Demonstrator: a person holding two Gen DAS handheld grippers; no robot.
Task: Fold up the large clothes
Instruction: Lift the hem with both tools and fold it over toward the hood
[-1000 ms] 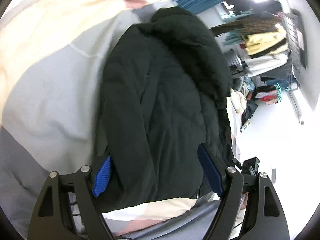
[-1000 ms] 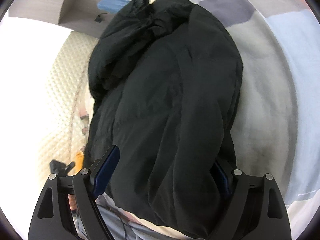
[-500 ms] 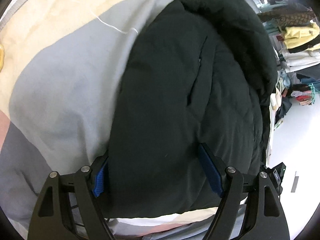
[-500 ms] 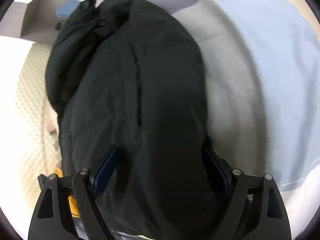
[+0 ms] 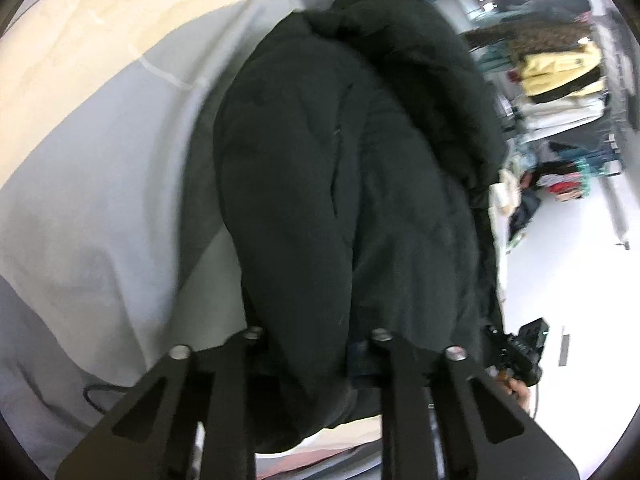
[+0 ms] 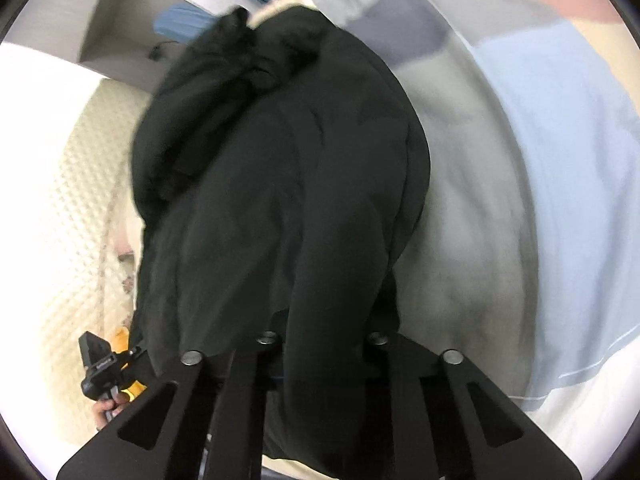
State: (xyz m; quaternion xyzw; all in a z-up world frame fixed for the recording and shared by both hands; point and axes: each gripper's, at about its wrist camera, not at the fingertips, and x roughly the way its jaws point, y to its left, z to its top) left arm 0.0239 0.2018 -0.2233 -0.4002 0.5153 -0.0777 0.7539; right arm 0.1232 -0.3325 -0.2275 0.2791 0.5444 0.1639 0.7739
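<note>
A bulky black padded jacket lies lengthwise on a bed, its hood at the far end. My left gripper is shut on the jacket's near hem, and the cloth bulges up between its fingers and hides the pads. In the right wrist view the same jacket fills the middle. My right gripper is shut on another fold of the near hem. Each view shows the other gripper beside the jacket: the right one and the left one.
The bed cover has grey, cream, pink and pale blue patches. A clothes rack with stacked garments stands past the bed. A cream quilted surface and a grey shelf lie on the other side.
Both grippers have closed from wide open onto the jacket's near hem. The blue pads are now hidden in the cloth, and the hem is bunched up between the fingers.
</note>
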